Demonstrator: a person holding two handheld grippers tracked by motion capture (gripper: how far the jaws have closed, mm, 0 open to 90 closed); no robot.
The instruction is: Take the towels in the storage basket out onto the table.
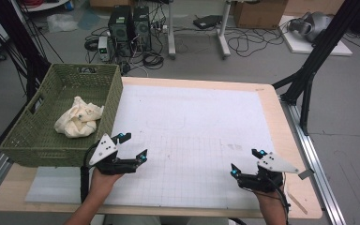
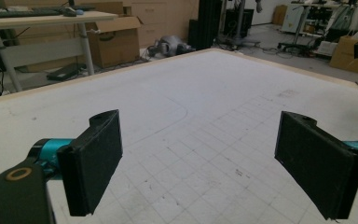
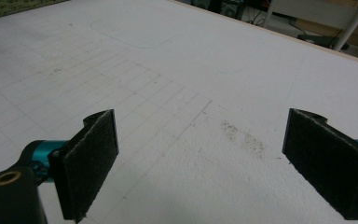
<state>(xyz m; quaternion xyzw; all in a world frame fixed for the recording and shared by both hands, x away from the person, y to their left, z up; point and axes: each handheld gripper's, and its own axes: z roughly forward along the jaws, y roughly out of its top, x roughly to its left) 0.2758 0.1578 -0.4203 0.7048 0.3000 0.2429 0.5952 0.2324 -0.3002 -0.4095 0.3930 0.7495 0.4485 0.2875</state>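
A green woven basket (image 1: 37,140) stands at the table's left edge with a crumpled cream cloth (image 1: 78,117) inside it. My left gripper (image 1: 133,146) hovers just right of the basket's near corner, jaws wide apart with nothing between them. In the left gripper view its black pads (image 2: 95,161) frame bare gridded mat; the gripper (image 2: 214,163) is open. My right gripper (image 1: 247,162) sits near the front right of the mat, also open and empty. Its own view shows the gripper (image 3: 214,163) over white mat, one pad (image 3: 91,161) at left.
A white gridded mat (image 1: 192,136) covers most of the wooden table (image 1: 290,140). Beyond the far edge the floor holds computer towers (image 1: 129,28), cables, desk legs and cardboard boxes. A black frame leg (image 1: 311,61) rises at the back right corner.
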